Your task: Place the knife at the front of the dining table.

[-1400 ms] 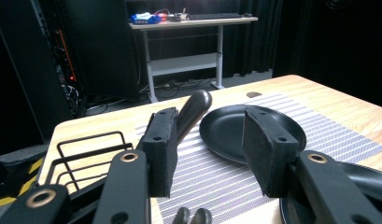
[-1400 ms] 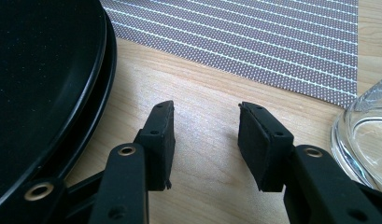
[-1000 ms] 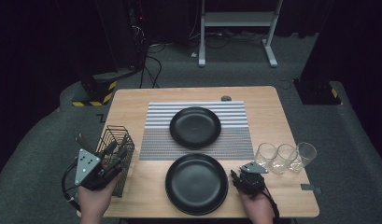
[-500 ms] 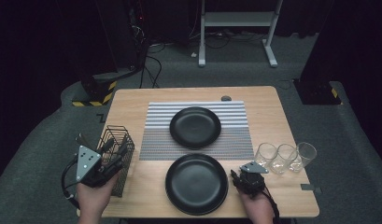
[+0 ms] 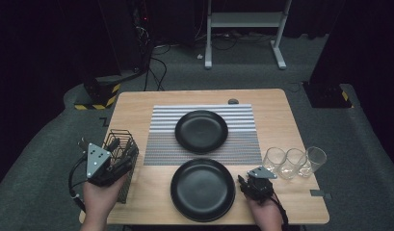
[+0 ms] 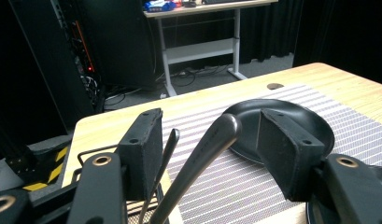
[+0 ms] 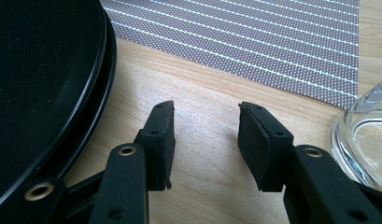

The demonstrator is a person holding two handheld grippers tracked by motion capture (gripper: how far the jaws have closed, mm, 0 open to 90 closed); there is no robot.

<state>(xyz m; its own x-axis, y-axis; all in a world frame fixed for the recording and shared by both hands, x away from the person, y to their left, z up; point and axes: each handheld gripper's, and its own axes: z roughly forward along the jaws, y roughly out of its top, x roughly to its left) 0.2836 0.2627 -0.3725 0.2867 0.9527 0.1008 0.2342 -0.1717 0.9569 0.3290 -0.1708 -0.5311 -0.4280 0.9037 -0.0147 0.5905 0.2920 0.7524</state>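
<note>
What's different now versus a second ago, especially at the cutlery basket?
The left gripper has just been opening its jaws over the wire basket; a utensil handle stands between them, with no pad pressing on it. The right gripper, both black plates and the three glasses stayed put.

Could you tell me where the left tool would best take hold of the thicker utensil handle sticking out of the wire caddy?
Grip the thicker utensil handle just below its rounded tip, coming from above the wire caddy. It leans up free of the basket between the left tool's parted jaws, beside a thinner handle, so a pinch there looks clear.
</note>
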